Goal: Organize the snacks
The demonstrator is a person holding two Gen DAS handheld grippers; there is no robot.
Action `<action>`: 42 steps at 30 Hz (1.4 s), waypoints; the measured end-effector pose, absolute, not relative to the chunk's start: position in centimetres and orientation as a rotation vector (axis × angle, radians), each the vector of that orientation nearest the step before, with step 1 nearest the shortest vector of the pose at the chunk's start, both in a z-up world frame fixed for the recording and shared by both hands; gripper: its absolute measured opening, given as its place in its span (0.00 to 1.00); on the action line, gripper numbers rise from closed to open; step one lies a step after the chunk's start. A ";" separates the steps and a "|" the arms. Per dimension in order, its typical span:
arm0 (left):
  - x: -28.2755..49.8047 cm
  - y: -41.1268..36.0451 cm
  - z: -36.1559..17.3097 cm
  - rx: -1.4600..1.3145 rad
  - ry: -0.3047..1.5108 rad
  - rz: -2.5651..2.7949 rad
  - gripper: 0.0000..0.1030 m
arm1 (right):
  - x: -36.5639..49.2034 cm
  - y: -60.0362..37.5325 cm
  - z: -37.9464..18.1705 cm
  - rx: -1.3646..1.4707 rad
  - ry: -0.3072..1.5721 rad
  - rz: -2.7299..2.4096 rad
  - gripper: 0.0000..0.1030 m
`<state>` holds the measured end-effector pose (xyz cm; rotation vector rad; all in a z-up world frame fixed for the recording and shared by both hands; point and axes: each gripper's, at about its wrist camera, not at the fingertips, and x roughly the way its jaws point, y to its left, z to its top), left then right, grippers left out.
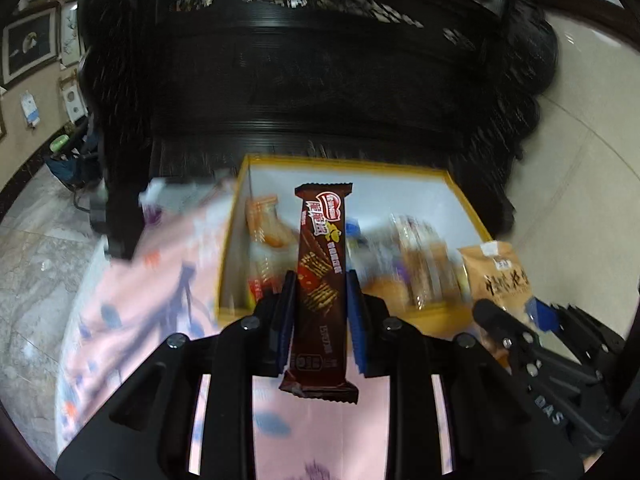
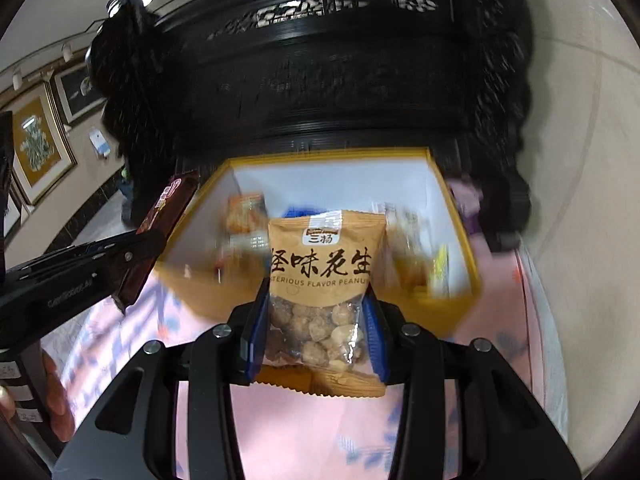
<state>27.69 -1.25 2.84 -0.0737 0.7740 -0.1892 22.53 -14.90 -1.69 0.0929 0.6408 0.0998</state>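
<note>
My left gripper [image 1: 320, 280] is shut on a long brown chocolate wafer bar [image 1: 320, 264], held upright above the pink cloth. My right gripper [image 2: 316, 292] is shut on an orange peanut bag [image 2: 324, 264] with a clear window showing the nuts. Both hang in front of a yellow-rimmed white box [image 1: 348, 168] that holds several blurred snack packs. In the left wrist view the peanut bag [image 1: 500, 272] and the right gripper [image 1: 536, 328] show at the right. The right wrist view has the wafer bar [image 2: 160, 220] in the left gripper [image 2: 100, 260] at the left.
The box [image 2: 452, 208] stands on a table under a pink flowered cloth [image 1: 152, 280]. Behind it rises a dark carved wooden chair [image 1: 312, 72]. Framed pictures [image 2: 38, 144] hang on the wall at the left. A hand [image 2: 56, 392] shows at the lower left.
</note>
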 end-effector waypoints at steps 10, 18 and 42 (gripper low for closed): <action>34.2 -2.1 3.9 0.000 0.757 -0.137 0.65 | 28.0 -15.0 -0.2 0.095 0.638 0.044 0.88; 33.4 -2.8 5.8 0.023 0.686 -0.128 0.98 | 28.2 -14.9 0.5 0.064 0.617 -0.001 0.99; 33.4 -2.2 5.5 -0.019 0.693 -0.096 0.98 | 27.7 -14.8 0.7 0.073 0.600 0.010 0.99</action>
